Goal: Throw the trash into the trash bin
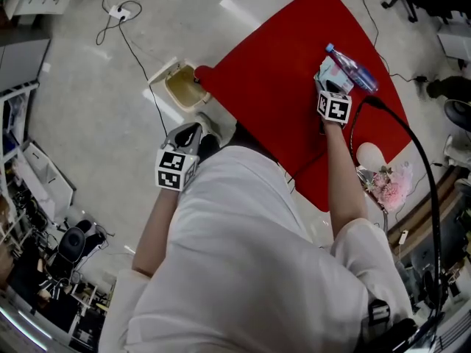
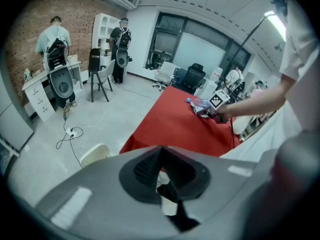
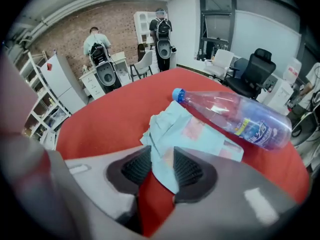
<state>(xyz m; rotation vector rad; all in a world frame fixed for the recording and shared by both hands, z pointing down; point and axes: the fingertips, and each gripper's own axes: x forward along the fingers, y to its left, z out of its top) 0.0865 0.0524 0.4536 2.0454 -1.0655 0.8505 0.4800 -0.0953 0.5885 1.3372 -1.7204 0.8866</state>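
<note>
**Right gripper** [image 3: 162,166]: jaws apart, pointing steeply down over the red table [image 3: 110,114]. One corner of a pale blue paper wrapper [image 3: 190,134] lies between the pads, and red cloth shows in the gap below it. The pads do not visibly press on the paper. In the head view the gripper [image 1: 329,83] stands over the wrapper [image 1: 333,72], near the table's [image 1: 280,72] far right edge.

**Left gripper** [image 2: 160,165]: jaws brought together at the tips, with nothing between them. It is held off the table, beside the person's body, above the floor [image 1: 193,131].

**Wrapper**: crumpled and flat on the cloth, with a pink printed patch on its upper face.

**Plastic bottle** [image 3: 240,116]: clear, with a blue cap and a blue label. It lies on its side just behind the wrapper, touching or nearly touching it, close to the far right edge [image 1: 352,68].

**Trash bin** [image 1: 182,85]: cream-coloured and open-topped. It stands on the floor just beside the table's left corner, well apart from the wrapper and bottle, and also shows in the left gripper view [image 2: 95,154].

**Power strip** [image 1: 118,11]: white, on the floor beyond the bin, with its cable trailing.
</note>
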